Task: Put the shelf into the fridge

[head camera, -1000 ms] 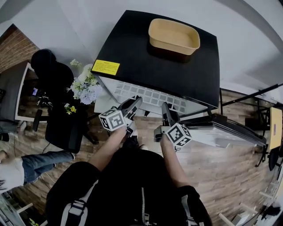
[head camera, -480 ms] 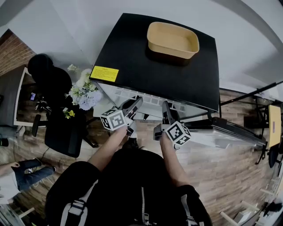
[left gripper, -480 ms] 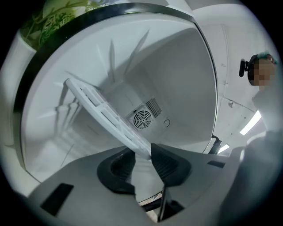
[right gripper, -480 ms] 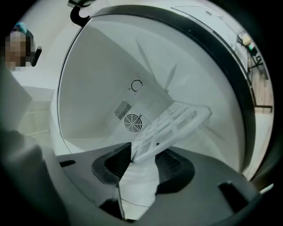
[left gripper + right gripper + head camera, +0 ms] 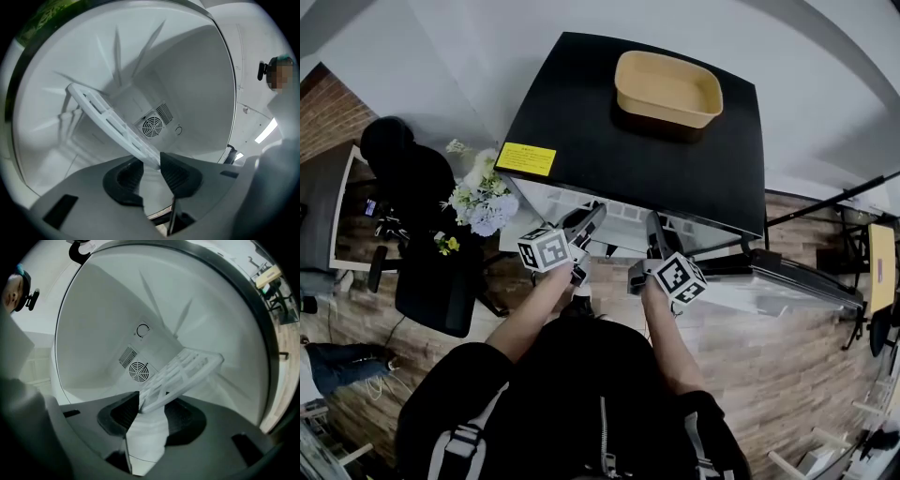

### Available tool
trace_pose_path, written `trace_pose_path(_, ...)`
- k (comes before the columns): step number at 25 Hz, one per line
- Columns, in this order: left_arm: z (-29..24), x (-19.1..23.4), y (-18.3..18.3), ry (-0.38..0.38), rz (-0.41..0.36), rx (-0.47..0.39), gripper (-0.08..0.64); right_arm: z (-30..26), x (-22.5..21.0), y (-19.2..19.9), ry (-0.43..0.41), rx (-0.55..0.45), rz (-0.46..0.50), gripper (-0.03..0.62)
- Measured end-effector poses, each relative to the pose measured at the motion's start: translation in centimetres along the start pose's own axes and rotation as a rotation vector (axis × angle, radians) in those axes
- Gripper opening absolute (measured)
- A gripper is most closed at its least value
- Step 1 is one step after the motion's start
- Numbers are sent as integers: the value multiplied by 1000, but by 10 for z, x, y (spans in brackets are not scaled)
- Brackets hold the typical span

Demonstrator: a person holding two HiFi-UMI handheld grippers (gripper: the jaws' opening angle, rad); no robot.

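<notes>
The white slotted shelf [image 5: 110, 122] hangs tilted inside the white fridge cavity [image 5: 197, 84], held at its near edge by both grippers. My left gripper [image 5: 152, 173] is shut on one near corner, and the shelf runs up and to the left from it. My right gripper [image 5: 150, 416] is shut on the other corner of the shelf [image 5: 180, 371], which spans the gap between its pads. From the head view, both grippers [image 5: 592, 217] [image 5: 653, 225] reach under the black fridge top [image 5: 581, 112], with a strip of shelf [image 5: 623, 211] showing between them.
A tan tub [image 5: 667, 86] sits on the fridge top beside a yellow label [image 5: 525, 157]. The open fridge door [image 5: 778, 281] stands to the right. A round fan vent [image 5: 152, 125] marks the back wall. Flowers [image 5: 478, 202] and a black chair [image 5: 436, 272] are at the left.
Both grippers have edged toward the fridge, and less of the shelf shows outside the opening. A person at the far left has moved almost out of the picture.
</notes>
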State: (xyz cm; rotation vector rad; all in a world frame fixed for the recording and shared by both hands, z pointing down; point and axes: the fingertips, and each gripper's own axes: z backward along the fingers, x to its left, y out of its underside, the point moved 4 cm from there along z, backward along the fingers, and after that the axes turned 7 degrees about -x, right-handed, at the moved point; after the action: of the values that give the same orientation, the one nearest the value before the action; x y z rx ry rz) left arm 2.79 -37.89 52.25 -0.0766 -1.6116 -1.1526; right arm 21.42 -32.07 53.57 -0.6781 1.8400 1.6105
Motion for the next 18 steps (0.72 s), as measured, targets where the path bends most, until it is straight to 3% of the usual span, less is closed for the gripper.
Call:
trace_pose_path(10, -6, 1, -2, -1, -5, -5, 127, -6, 5, -8, -4, -15, 32, 179)
trace_pose_path(18, -1, -1, 0, -17, -78, 10, 148, 0, 1, -2, -25, 13, 42, 190)
